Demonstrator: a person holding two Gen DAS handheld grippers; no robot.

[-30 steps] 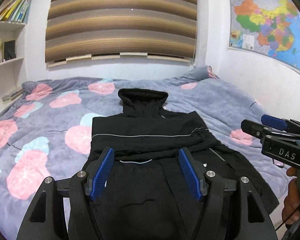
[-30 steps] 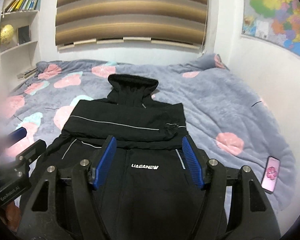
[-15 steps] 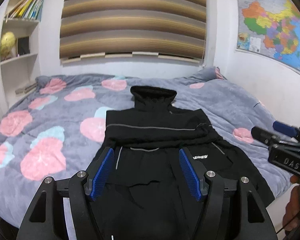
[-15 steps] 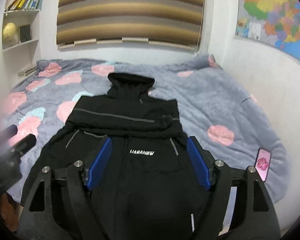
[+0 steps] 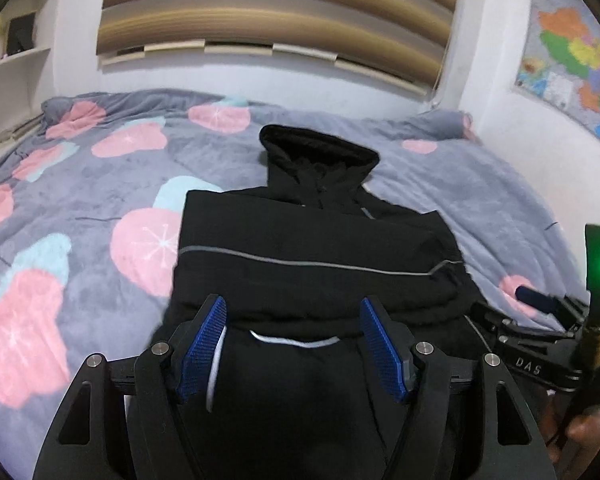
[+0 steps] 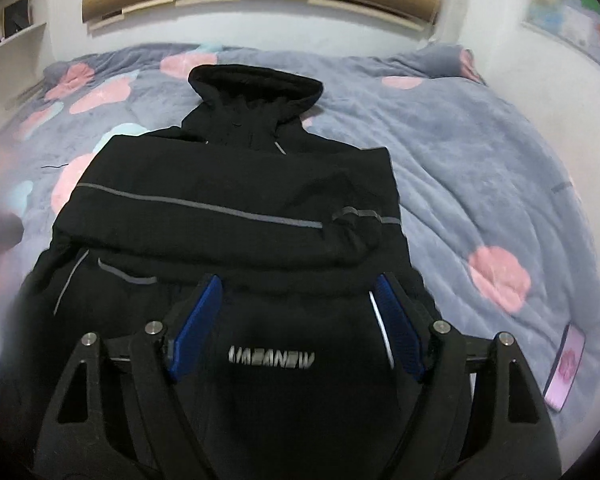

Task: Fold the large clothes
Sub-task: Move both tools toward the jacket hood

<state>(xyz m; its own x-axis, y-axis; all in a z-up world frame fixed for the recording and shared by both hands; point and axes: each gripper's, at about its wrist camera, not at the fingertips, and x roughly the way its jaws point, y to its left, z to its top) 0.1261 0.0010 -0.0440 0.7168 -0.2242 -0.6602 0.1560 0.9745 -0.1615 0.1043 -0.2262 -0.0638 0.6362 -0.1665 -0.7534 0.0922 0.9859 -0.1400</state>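
You have one black jacket to fold and two grippers, one in each hand. The jacket lies spread on the bed, collar at the far end, both sleeves folded across the chest in a thick band, and its near hem runs out of view under your tools.

Your left gripper sits low over the jacket's near left part, jaws spread wide with nothing between them; the folded sleeve band lies just beyond its blue pads. Your right gripper is likewise parted and empty, low over the near middle of the jacket, with the white chest lettering framed between its fingers. Whether either tool touches the fabric, you cannot tell.

In the left view, your right gripper shows at the right edge, beside the jacket's right side.

Around it: one pink phone lies on the bed near the right edge, well apart from the jacket. One striped blind covers the far wall, one map hangs on the right wall, and shelves stand at far left.
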